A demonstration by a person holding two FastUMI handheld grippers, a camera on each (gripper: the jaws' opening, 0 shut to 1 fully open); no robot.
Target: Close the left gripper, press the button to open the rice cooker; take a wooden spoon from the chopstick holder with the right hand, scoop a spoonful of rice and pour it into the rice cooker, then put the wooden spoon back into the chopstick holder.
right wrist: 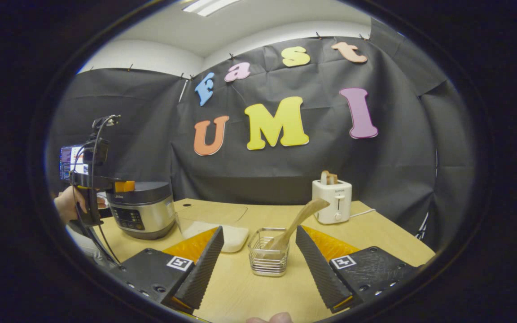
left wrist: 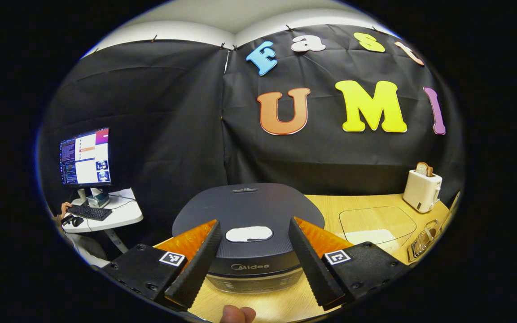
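Rice cooker (left wrist: pixel 246 233) between open left jaws, lid shut

The rice cooker (left wrist: pixel 247 233) carries the brand name "Midea" on the front band of its lid, legible in the left gripper view. A small badge near the back of the lid is too small to read. Square black-and-white coded markers sit on both gripper bodies; they carry no readable text. The toaster (right wrist: pixel 331 201) bears a small mark, illegible.
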